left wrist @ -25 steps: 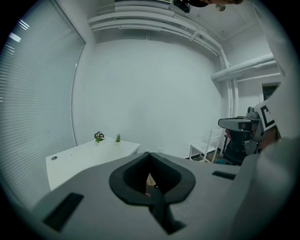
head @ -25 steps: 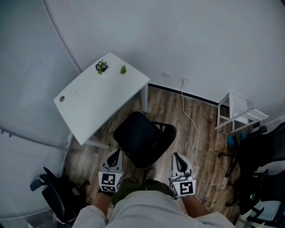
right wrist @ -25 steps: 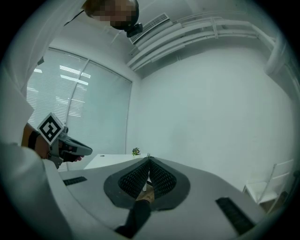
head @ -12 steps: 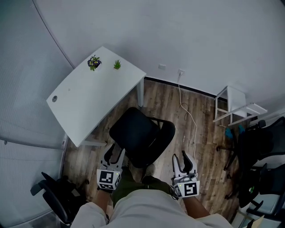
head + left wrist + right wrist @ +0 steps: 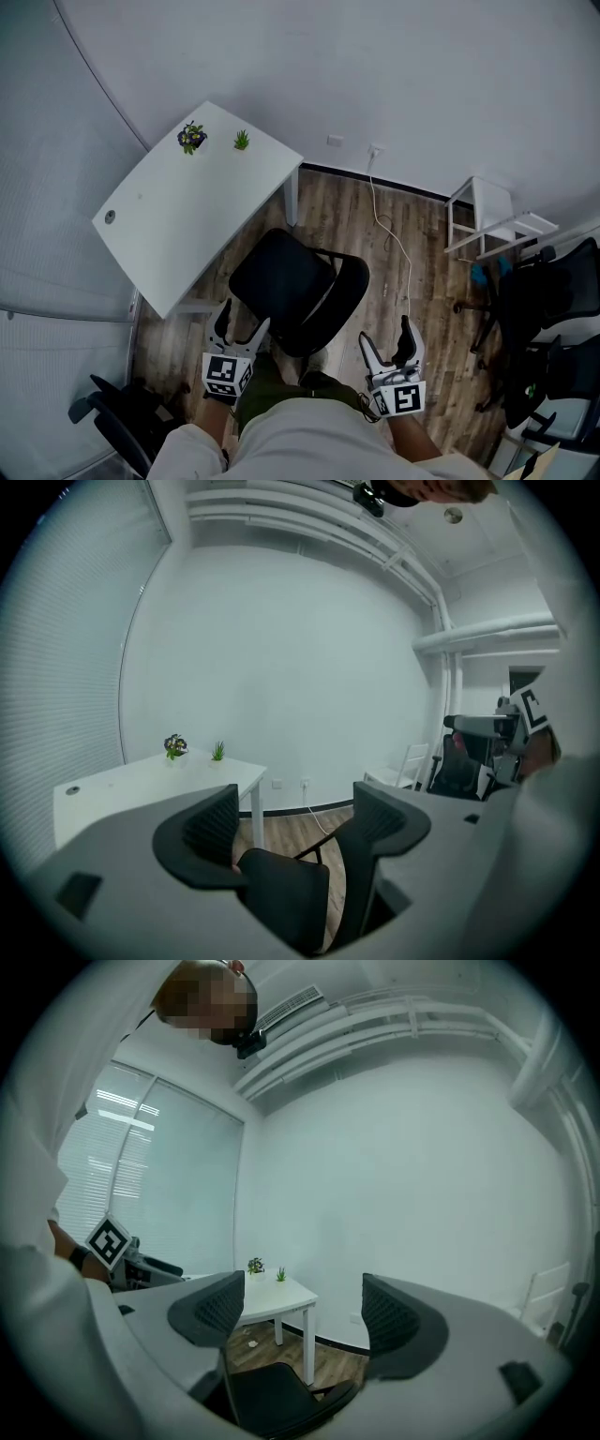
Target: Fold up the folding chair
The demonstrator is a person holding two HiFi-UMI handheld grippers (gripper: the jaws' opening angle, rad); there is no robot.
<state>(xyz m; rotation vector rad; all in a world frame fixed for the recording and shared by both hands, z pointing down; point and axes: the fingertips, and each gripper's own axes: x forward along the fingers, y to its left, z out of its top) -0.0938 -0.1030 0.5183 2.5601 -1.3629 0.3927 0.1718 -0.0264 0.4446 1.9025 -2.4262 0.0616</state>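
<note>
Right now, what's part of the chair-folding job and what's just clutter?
Job: black folding chair; left gripper and right gripper, jaws just opening, nothing held between them.
Clutter: white table, potted plants, wall cable, white rack, office chairs.

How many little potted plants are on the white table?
2. A flowering plant sits at the far edge of the white table; a small green plant stands just right of it. Nothing seems hidden.
</note>
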